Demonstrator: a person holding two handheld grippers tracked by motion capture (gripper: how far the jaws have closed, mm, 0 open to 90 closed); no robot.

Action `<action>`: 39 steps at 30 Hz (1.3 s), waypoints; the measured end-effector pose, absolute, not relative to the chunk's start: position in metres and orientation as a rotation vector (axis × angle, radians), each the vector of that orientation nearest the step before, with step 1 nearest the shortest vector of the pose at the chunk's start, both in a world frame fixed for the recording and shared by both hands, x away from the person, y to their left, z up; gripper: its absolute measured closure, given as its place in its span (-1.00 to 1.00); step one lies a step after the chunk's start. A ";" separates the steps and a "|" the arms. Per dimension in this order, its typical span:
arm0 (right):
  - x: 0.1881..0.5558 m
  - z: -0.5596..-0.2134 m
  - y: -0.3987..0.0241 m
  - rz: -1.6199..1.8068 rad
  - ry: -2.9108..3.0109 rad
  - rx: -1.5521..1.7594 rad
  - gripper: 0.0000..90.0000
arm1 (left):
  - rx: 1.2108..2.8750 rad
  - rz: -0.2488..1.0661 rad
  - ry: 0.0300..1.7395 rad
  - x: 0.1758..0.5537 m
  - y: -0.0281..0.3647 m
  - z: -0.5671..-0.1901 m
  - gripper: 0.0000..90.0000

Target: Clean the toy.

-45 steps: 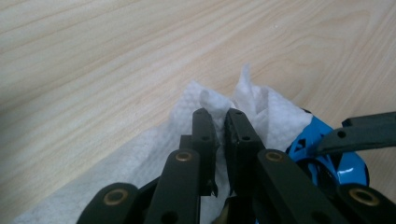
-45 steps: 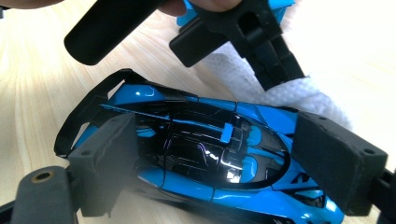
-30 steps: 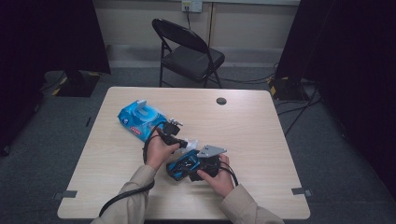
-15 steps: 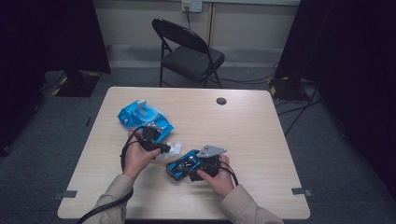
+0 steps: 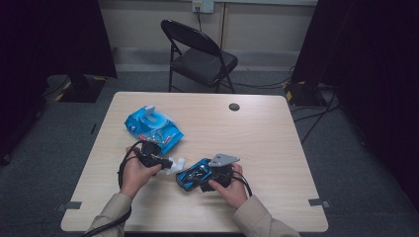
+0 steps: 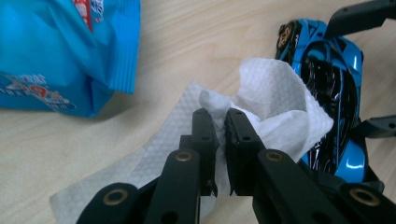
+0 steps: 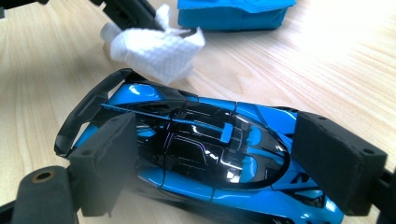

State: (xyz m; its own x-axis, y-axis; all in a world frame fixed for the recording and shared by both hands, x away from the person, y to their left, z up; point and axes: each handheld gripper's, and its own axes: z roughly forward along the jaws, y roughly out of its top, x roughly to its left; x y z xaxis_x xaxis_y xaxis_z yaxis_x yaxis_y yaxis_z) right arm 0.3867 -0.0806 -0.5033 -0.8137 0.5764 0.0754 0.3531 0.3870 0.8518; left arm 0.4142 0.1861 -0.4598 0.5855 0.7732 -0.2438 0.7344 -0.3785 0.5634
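Shifted leftward since the earlier frames: left gripper point(image 5: 165, 161), now drawn back from the blue toy car point(image 5: 193, 175) with a white wipe point(image 5: 177, 164) trailing between. Seen from above: right gripper point(image 5: 205, 178) clamped around the car near the table's point(image 5: 276, 148) front edge, blue wipe pack point(image 5: 153, 127) lying behind. Seen along the left gripper point(image 6: 219, 128): jaws pinched shut on a fold of the wipe point(image 6: 275, 100), embossed texture plain, car point(image 6: 334, 93) just beyond. Seen along the right gripper point(image 7: 215, 154): wide-set pads pressing the car's point(image 7: 205, 149) two sides, glossy black roof and rear wing clear, wipe point(image 7: 156, 49) hanging past the tail.
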 end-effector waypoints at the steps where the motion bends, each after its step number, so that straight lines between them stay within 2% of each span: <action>1: 0.387 -0.503 -0.081 1.394 2.413 0.825 -0.68 | 2.181 0.069 1.187 0.412 0.185 -0.462 0.85; 14: 0.387 -0.503 -0.081 1.394 2.413 0.825 -0.68 | 2.256 0.019 1.144 0.413 0.166 -0.474 0.85; 39: 0.387 -0.503 -0.081 1.394 2.413 0.823 -0.68 | 2.265 -0.001 1.146 0.432 0.136 -0.473 0.85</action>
State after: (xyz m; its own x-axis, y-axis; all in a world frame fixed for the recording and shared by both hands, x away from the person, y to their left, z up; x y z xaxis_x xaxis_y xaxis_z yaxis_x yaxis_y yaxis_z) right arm 0.3866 -0.0806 -0.5033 -0.8139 0.5762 0.0741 0.3521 0.3879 0.8518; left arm 0.4324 0.1361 -0.4732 0.6285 0.7341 -0.2569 0.7346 -0.4517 0.5063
